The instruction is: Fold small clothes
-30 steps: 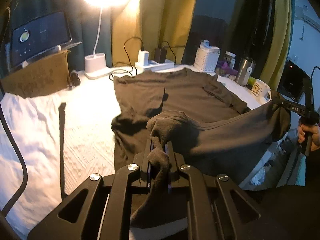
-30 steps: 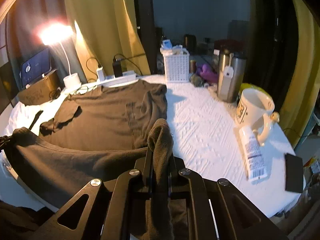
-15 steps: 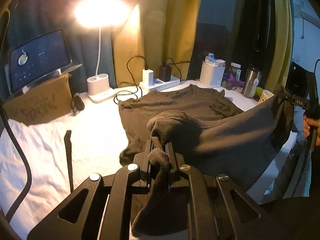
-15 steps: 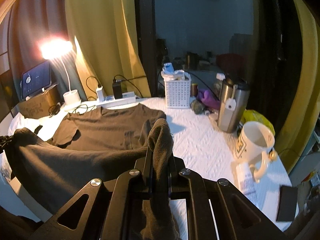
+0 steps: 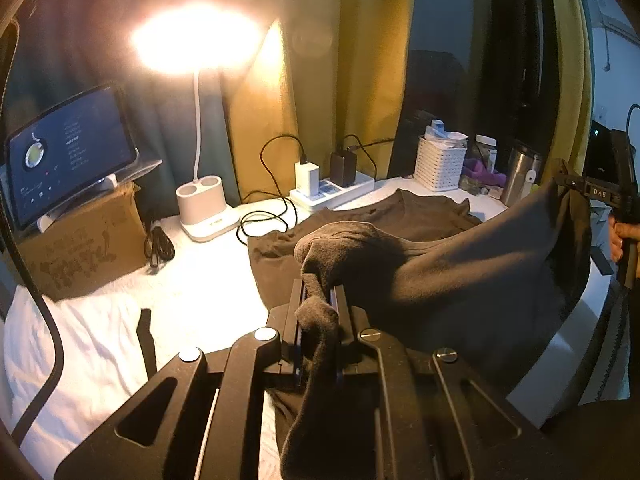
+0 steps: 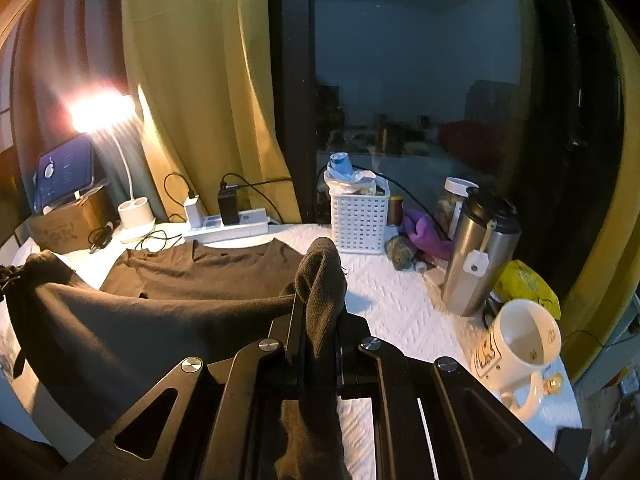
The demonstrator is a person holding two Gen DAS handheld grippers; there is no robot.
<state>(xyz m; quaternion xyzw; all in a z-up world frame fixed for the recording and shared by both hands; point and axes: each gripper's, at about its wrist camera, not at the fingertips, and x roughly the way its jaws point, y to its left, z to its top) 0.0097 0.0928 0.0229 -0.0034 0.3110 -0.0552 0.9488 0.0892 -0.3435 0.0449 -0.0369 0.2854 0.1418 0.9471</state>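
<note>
**Hem held aloft, collar end lying ahead on the counter**

The dark brown T-shirt (image 5: 460, 276) hangs between the two grippers. The left gripper (image 5: 318, 300) has its jaws closed tight on a bunched corner of the hem, and the right gripper (image 6: 320, 304) is clamped the same way on the opposite corner; fabric spills back over both jaw tops. Between them the hem edge runs taut, roughly side to side across the person's front, and is lifted clear of the counter (image 6: 400, 304).

The rest of the shirt lies ahead of both sets of jaws. Its collar end rests flat on the white quilted counter, close to the power strip (image 6: 228, 228) and the white basket (image 6: 360, 220), so the garment's long axis points straight away from the grippers. In the left wrist view the right gripper is visible far out at the right edge, with a hand (image 5: 620, 240) on its grip.

Neither side looks nearer the collar; the hem seems about square to it. Judging from this, the coming move would carry both corners forward together and lay the hem towards the collar, keeping the edge level to avoid a skewed fold.
</note>
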